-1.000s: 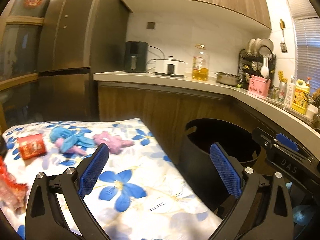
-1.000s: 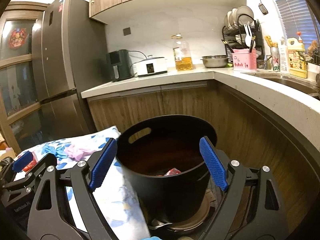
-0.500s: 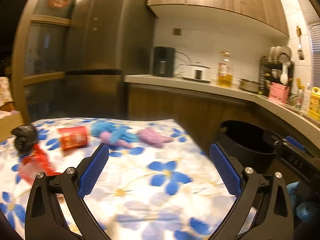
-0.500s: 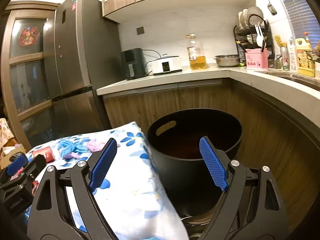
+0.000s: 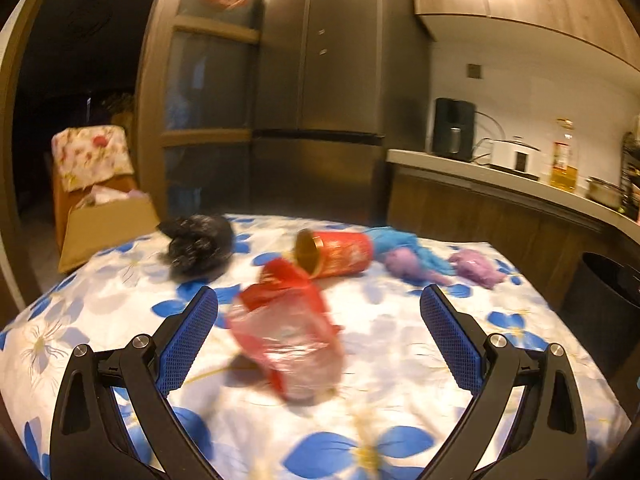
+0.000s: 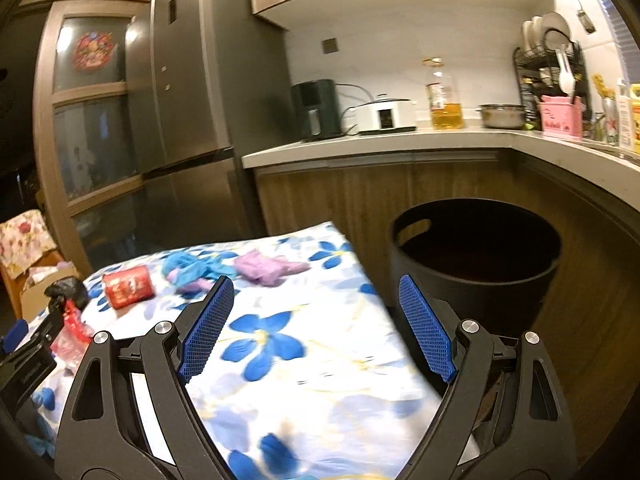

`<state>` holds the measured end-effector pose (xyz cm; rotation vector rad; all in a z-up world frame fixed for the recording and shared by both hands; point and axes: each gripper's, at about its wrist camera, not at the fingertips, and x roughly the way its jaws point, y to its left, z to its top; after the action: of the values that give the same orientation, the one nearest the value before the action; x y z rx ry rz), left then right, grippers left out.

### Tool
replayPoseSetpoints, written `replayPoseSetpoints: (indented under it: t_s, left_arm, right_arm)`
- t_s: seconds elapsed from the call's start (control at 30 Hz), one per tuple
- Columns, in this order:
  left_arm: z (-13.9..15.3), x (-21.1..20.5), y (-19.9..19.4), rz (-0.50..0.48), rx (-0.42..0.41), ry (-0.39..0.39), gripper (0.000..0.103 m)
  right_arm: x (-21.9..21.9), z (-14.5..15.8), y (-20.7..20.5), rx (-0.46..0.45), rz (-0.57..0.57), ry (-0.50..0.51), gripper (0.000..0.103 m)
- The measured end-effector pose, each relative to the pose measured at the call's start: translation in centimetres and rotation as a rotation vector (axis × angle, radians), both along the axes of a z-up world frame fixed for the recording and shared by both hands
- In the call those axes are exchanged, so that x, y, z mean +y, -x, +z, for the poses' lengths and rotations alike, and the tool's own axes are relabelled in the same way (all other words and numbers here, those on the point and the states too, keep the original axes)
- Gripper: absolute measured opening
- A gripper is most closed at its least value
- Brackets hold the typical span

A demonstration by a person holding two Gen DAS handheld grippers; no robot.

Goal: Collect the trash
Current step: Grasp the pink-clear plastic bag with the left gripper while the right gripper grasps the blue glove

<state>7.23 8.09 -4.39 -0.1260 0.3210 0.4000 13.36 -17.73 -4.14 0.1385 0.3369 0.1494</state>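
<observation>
Both grippers gape wide and empty: left gripper [image 5: 318, 338] frames a blurred, seemingly plastic red wrapper [image 5: 286, 338] on the floral worktop [image 5: 400, 380], right gripper [image 6: 316, 324] nearer the black bin [image 6: 476, 256].

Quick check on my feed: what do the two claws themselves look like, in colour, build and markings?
Both match. The left claw and right claw each have black cut-out frames with triangular openings, silver round bolt heads at the joints, and two fingers faced with blue, mesh-textured pads. No cables or sleeves show. Lettering on the left claw's body in the right wrist view is too blurred to read.
</observation>
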Motion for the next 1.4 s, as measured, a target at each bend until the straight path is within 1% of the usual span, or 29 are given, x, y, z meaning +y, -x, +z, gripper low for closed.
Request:
replayPoseSetpoints:
  t_s: [0.07,0.17,0.23,0.3,0.37,0.43,0.47,0.53,0.6,0.63,0.67,0.77,0.87,1.0,1.07,1.2,1.23,1.4]
  left_arm:
    - [-0.3,0.8,-0.5,0.009,0.02,0.016,0.097]
    - [-0.9,2.1,-1.7,-0.002,0.07,0.078,0.096]
    - [-1.5,2.5,-2.2,-0.004,0.096,0.104,0.091]
    - [-2.0,2.8,-2.6,-0.005,0.122,0.128,0.088]
    - [-2.4,3.1,-3.1,-0.006,0.152,0.144,0.071]
    - [-2.8,3.3,-3.5,-0.009,0.179,0.158,0.063]
    - [-2.9,3.4,-3.6,-0.014,0.185,0.167,0.057]
    - [-3.1,3.3,-3.7,-0.026,0.192,0.177,0.049]
    - [-3.2,3.2,-3.8,-0.033,0.196,0.17,0.041]
    - [-3.3,3.0,-3.8,-0.042,0.2,0.166,0.035]
    - [-3.2,2.8,-3.8,-0.049,0.199,0.158,0.033]
    - [-3.1,2.5,-3.7,-0.063,0.192,0.151,0.03]
    - [-2.6,2.6,-3.4,-0.062,0.176,0.157,0.028]
    - [-2.2,3.0,-3.3,-0.033,0.176,0.137,0.028]
    - [-2.2,3.4,-3.4,-0.022,0.18,0.148,0.028]
    - [-2.6,4.0,-3.4,-0.023,0.185,0.179,0.028]
    - [-2.6,4.0,-3.4,-0.025,0.184,0.182,0.028]
    - [-2.6,4.3,-3.5,-0.038,0.183,0.198,0.028]
  right_arm:
    - [1.3,-0.1,-0.1,0.0,0.02,0.007,0.083]
    - [2.6,-0.1,-0.2,0.002,0.038,0.012,0.083]
    - [3.5,-0.1,-0.4,0.003,0.053,0.017,0.083]
    - [4.5,-0.2,-0.6,0.001,0.067,0.029,0.083]
    - [5.4,-0.2,-0.9,0.005,0.081,0.038,0.083]
    - [6.1,-0.4,-1.3,0.01,0.092,0.043,0.083]
    - [6.3,-0.4,-1.5,0.012,0.097,0.045,0.083]
    - [7.2,-0.6,-2.0,0.014,0.112,0.052,0.083]
    - [8.1,-0.8,-2.5,0.019,0.124,0.059,0.083]
    - [8.4,-0.8,-2.7,0.02,0.128,0.061,0.083]
    - [8.9,-1.0,-3.0,0.023,0.134,0.063,0.083]
    - [9.9,-1.2,-3.8,0.026,0.15,0.07,0.082]
    - [11.2,-1.5,-4.9,0.034,0.168,0.077,0.077]
    - [13.5,-2.4,-7.1,0.072,0.204,0.098,0.069]
    - [14.3,-2.9,-8.2,0.1,0.217,0.101,0.062]
    - [15.8,-3.5,-10.7,0.147,0.238,0.099,0.056]
    - [16.2,-3.7,-11.1,0.153,0.24,0.102,0.053]
    - [17.7,-4.3,-13.2,0.185,0.252,0.118,0.044]
